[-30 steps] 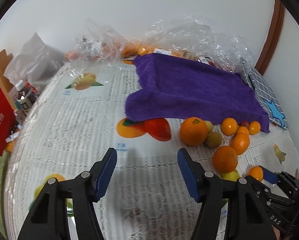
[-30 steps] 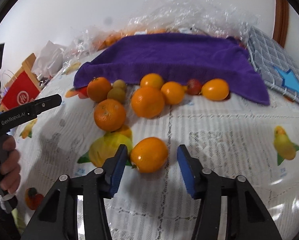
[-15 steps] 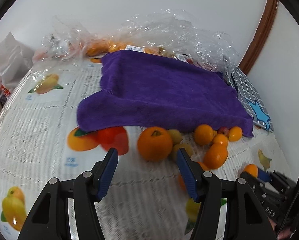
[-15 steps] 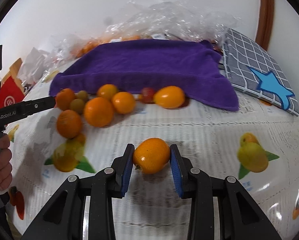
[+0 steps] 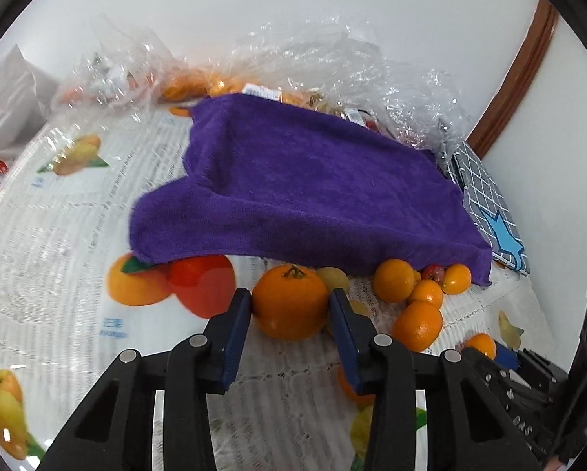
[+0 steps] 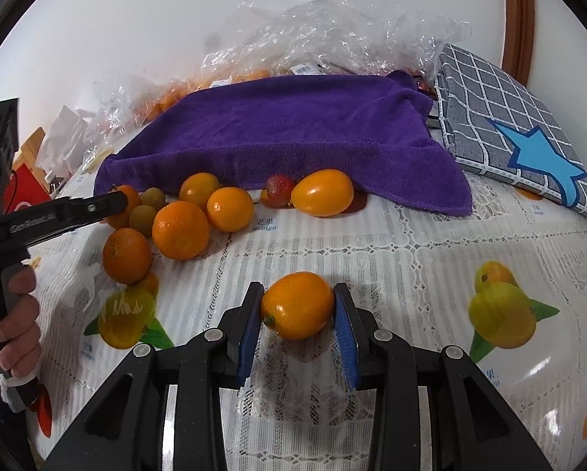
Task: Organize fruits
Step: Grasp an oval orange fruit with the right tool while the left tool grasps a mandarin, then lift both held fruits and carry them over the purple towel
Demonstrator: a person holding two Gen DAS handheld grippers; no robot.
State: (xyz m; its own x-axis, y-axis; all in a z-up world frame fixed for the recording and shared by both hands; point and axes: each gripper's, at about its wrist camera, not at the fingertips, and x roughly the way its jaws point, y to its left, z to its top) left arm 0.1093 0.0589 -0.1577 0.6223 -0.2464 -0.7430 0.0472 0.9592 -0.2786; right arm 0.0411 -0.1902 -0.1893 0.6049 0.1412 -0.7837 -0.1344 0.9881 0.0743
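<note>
In the left wrist view a large orange with a green stem (image 5: 289, 306) sits on the tablecloth at the front edge of a purple towel (image 5: 301, 180). My left gripper (image 5: 289, 299) is closing on it, both blue pads touching its sides. In the right wrist view my right gripper (image 6: 298, 295) is shut on a small oval orange fruit (image 6: 297, 308), just above the cloth. To its left lies a cluster of oranges (image 6: 180, 229), two small green fruits (image 6: 142, 214), a red one (image 6: 278, 190) and a yellow-orange oval one (image 6: 321, 192).
A fruit-printed lace tablecloth (image 6: 411, 243) covers the table. Crumpled clear plastic bags holding fruit (image 5: 332, 62) lie behind the towel against the wall. A grey checked cloth with a blue star (image 6: 509, 129) lies at the right. A person's hand (image 6: 15, 314) holds the left gripper's handle.
The left gripper moved in over the large orange and its jaws narrowed onto it. The right jaws shut on the small oval fruit and carried it right, away from the cluster.
</note>
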